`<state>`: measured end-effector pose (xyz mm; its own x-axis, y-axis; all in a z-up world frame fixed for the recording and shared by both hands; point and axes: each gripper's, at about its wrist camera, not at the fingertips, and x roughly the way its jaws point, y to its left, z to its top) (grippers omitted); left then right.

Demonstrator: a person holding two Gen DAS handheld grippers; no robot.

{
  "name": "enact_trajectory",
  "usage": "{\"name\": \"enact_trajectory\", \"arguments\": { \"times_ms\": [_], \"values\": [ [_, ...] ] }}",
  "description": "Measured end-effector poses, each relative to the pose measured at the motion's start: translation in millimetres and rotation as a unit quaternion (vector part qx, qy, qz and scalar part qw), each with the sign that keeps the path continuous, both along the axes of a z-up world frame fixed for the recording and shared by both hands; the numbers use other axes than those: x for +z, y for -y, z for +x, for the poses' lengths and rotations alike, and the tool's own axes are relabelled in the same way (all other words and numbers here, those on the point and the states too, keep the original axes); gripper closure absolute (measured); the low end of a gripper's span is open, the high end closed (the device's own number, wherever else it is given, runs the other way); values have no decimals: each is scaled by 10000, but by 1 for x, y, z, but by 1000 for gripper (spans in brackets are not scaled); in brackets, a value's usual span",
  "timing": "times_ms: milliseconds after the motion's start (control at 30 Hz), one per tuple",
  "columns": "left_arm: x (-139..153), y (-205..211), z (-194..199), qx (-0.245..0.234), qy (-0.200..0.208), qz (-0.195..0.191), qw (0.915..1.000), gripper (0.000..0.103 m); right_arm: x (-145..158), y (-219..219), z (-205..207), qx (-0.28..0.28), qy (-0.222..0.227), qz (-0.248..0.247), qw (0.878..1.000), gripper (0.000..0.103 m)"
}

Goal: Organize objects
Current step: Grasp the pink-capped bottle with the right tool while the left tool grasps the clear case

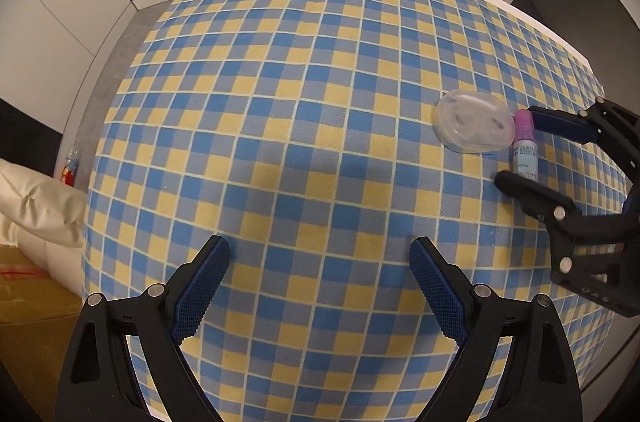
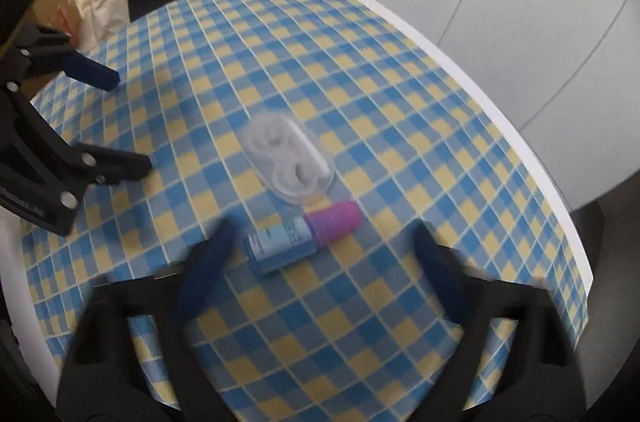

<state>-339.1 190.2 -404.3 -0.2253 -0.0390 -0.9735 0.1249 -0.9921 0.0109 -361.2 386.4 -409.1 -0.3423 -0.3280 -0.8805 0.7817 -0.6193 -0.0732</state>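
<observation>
Checked-cloth table (image 1: 280, 102) with clear case (image 1: 475, 127) touching small pink-capped bottle (image 1: 526, 150).

Left claw (image 1: 320, 286) angled steeply down, jaws wide apart, nothing between. Right claw (image 2: 320, 262) tilted down, jaws apart, pads (image 2: 208, 262) pressing nothing.

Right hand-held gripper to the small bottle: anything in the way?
Nothing visible. The small bottle lies on its side on the checked cloth, between the open fingers of the right hand-held gripper. The clear case sits just beyond it, not between.

Clear case (image 2: 289, 158) lies just beyond small bottle (image 2: 302, 238).
</observation>
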Motion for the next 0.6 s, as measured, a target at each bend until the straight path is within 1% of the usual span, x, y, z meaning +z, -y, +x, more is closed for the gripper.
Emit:
{"name": "enact_trajectory", "arguments": {
  "times_ms": [33,133,167,267,333,400,433,467,500,533,600],
  "values": [
    [0,-1,-1,-16,-13,10,10000,11,1,0,-3,-45,104,-66,9999,43],
    [1,-5,-6,-69,-41,5,10000,11,0,-1,-3,-196,-6,-7,9998,43],
    [5,-12,-9,-88,-59,8,9999,11,0,-4,-3,-361,-10,5,9993,43],
    [10,-26,-18,-136,-135,56,9998,11,3,-27,-5,-1026,-68,39,9947,43],
    [13,-38,-25,-151,-197,82,9997,11,5,-48,-7,-1720,-81,-25,9851,43],
    [13,-48,-35,-103,-216,157,9996,11,9,-71,-4,-2465,-51,-139,9690,43],
    [12,-54,-40,-32,-187,232,9996,11,11,-82,-2,-2926,-63,-177,9561,43],
    [10,-57,-45,33,-162,306,9994,11,14,-94,2,-3402,-47,-261,9400,43],
    [8,-62,-51,120,-138,342,9992,11,16,-108,2,-3720,-6,-351,9276,43],
    [6,-66,-56,168,-133,297,9993,11,18,-116,6,-4075,60,-476,9120,43],
    [3,-78,-65,206,-175,55,9996,11,21,-125,13,-4456,152,-726,8921,43]
  ]
}}
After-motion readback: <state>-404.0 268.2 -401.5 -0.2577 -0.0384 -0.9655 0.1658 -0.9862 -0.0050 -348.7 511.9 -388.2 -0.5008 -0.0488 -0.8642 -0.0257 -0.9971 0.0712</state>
